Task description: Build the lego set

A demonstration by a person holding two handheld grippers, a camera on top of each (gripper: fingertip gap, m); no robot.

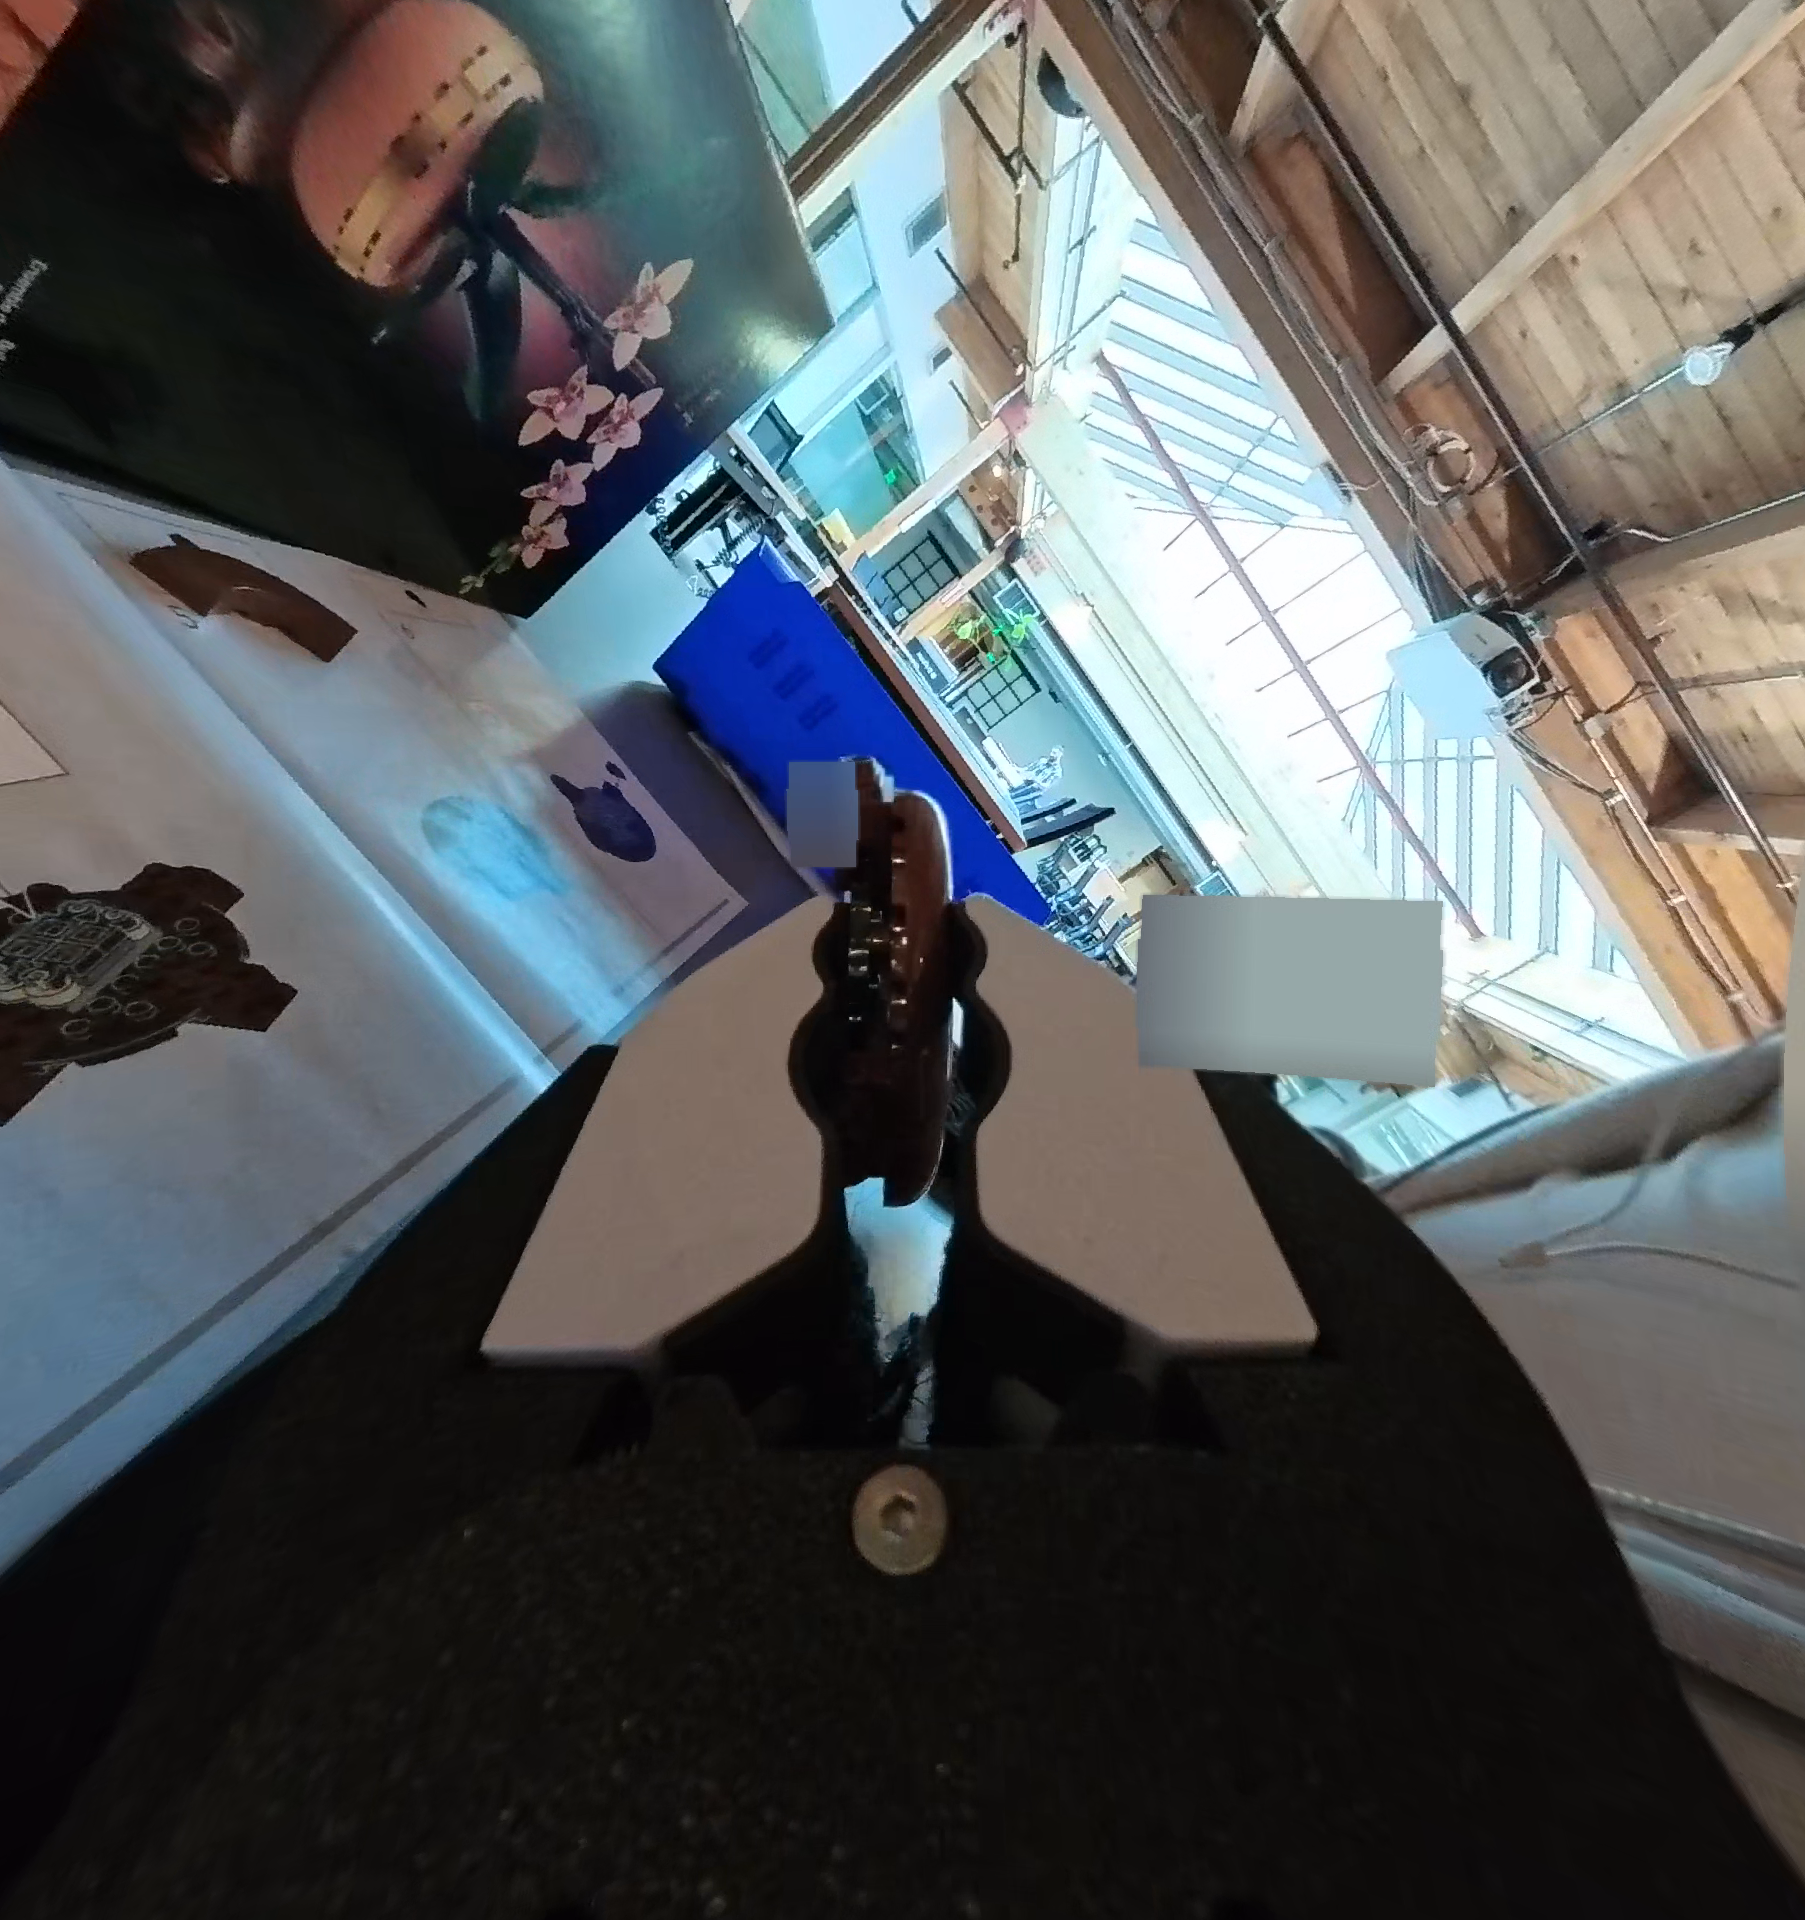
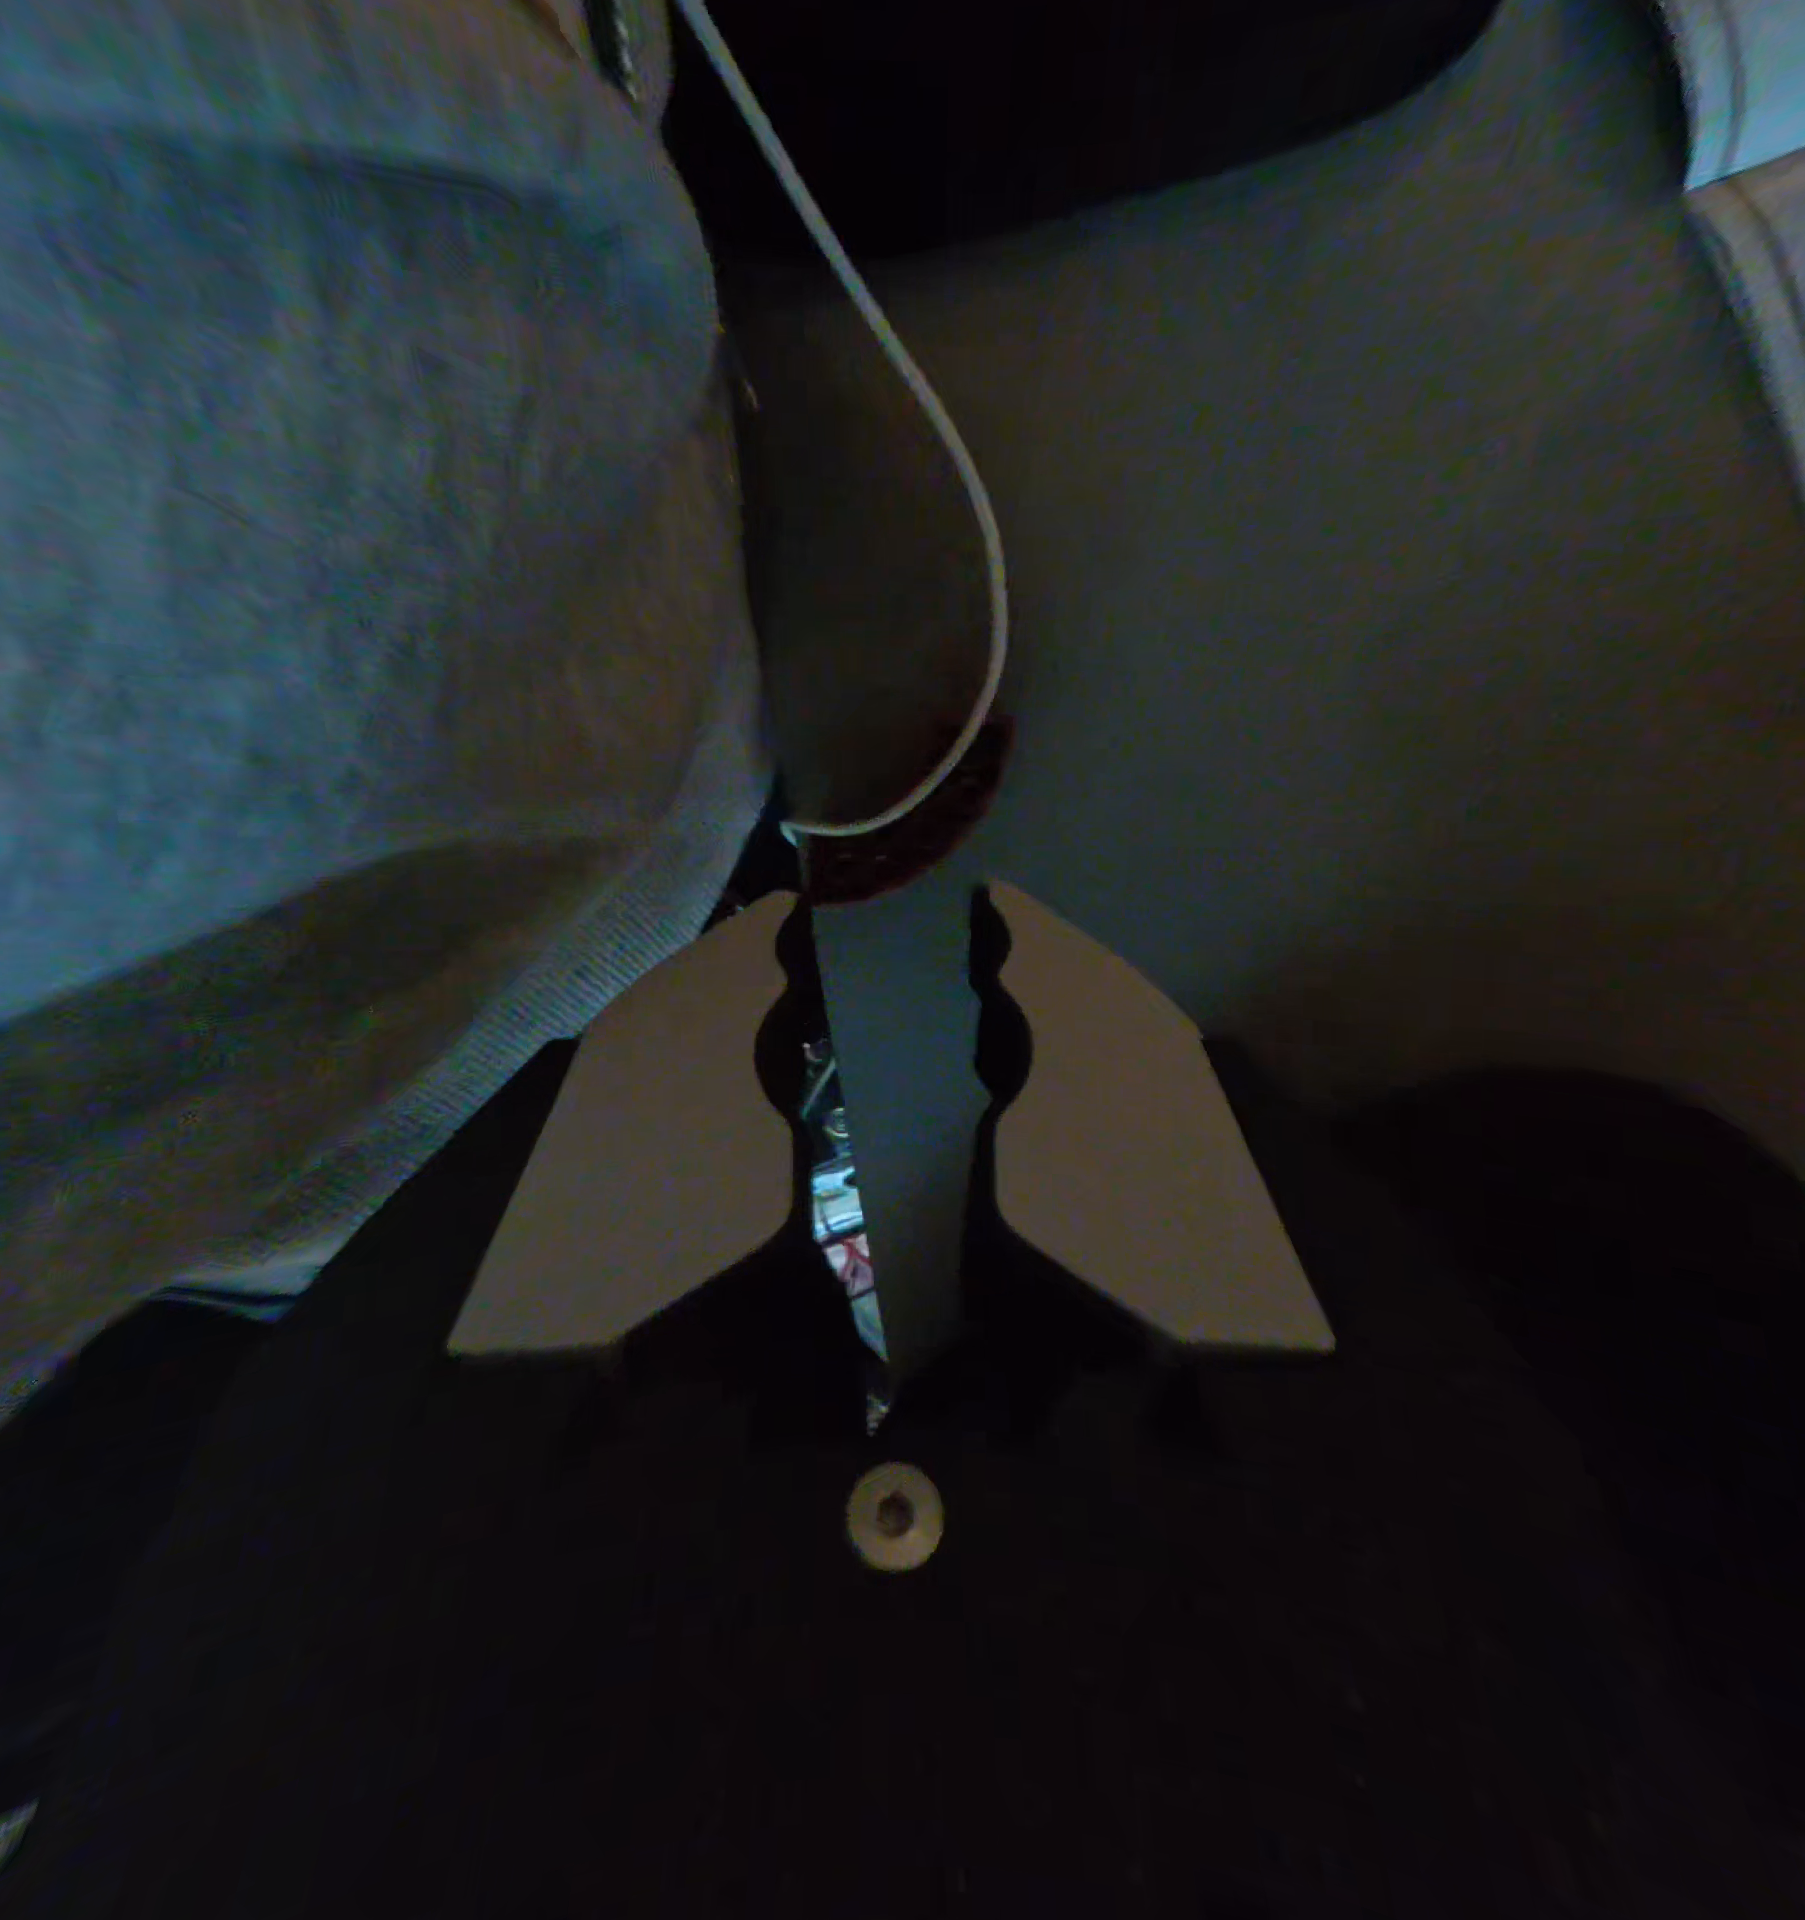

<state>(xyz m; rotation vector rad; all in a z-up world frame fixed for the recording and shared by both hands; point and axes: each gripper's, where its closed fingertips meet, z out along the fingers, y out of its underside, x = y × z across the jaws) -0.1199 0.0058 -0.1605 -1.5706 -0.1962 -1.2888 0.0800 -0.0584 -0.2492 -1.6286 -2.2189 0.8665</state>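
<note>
My left gripper [image 1: 893, 909] is shut on a dark brown studded brick piece [image 1: 913, 862], held edge-on between both pads, its top sticking out past the fingertips. It is raised in the air beside an open instruction booklet [image 1: 254, 831]. In the dark right wrist view my right gripper [image 2: 887, 899] stands open, with nothing between its pads. A dark brown piece [image 2: 908, 842] lies just beyond its fingertips, close to the left fingertip [image 2: 763, 935], under a curved white cable [image 2: 939, 436]. I cannot tell if that fingertip touches it.
A black box with pink flowers printed on it [image 1: 410, 260] stands behind the booklet, and a blue box [image 1: 773, 675] lies farther off. A pale sleeve [image 1: 1552, 1195] is at the right. Grey fabric [image 2: 306, 520] fills the left of the right wrist view. There is about 25 centimetres between the tips of the two grippers.
</note>
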